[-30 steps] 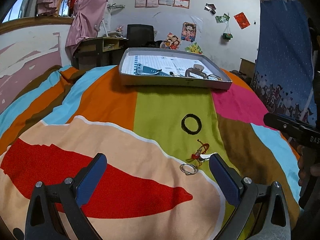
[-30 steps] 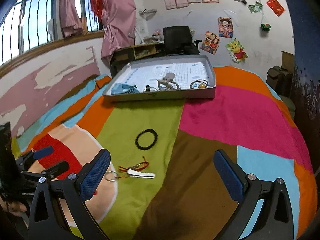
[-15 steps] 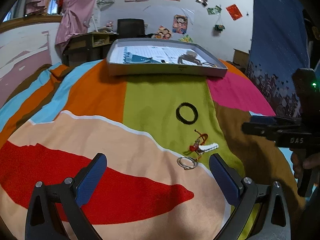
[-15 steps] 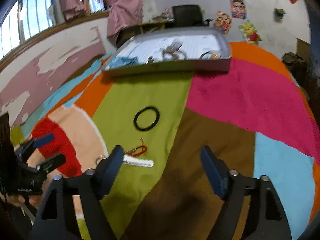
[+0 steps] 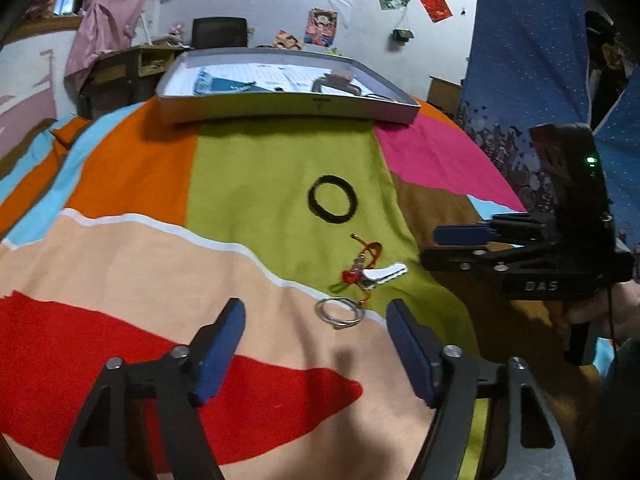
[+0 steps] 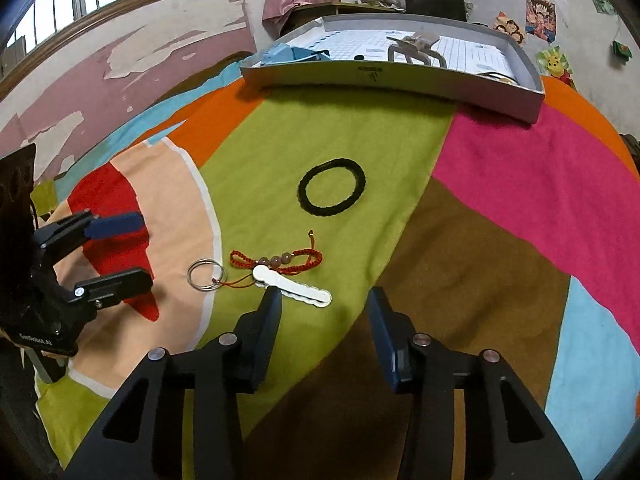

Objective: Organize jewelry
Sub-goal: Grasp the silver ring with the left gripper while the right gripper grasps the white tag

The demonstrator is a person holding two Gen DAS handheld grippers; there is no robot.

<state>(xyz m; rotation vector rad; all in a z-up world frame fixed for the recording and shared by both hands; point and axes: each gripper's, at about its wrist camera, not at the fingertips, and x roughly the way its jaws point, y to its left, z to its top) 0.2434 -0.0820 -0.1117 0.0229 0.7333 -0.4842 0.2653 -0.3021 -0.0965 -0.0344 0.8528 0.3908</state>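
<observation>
task is partway along, judging by the layout. some pieces are already sitting in the grey tray (image 6: 400,76) at the far end of the bedspread (image 6: 500,240): a metal bangle-like piece (image 6: 416,50), something blue at the left end, and another small piece at the right end, too small to identify. three items are still lying loose on the green stripe: the black hair tie (image 6: 331,187) nearest the tray, the red cord bracelet (image 6: 276,261) with pink beads, tangled with a white scalloped clip (image 6: 294,285), and a silver ring pair (image 6: 206,274) just beside it on the peach patch.

the right gripper (image 6: 323,300) is hovering low with jaws partly open, holding nothing, its left fingertip just at the white clip. the left gripper (image 5: 316,326) is also open and empty, jaws standing wide with the silver rings (image 5: 339,311) lying ahead between the tips.

so likely the next pick is the clip/bracelet or the rings; all three loose items are waiting to go in the tray.
</observation>
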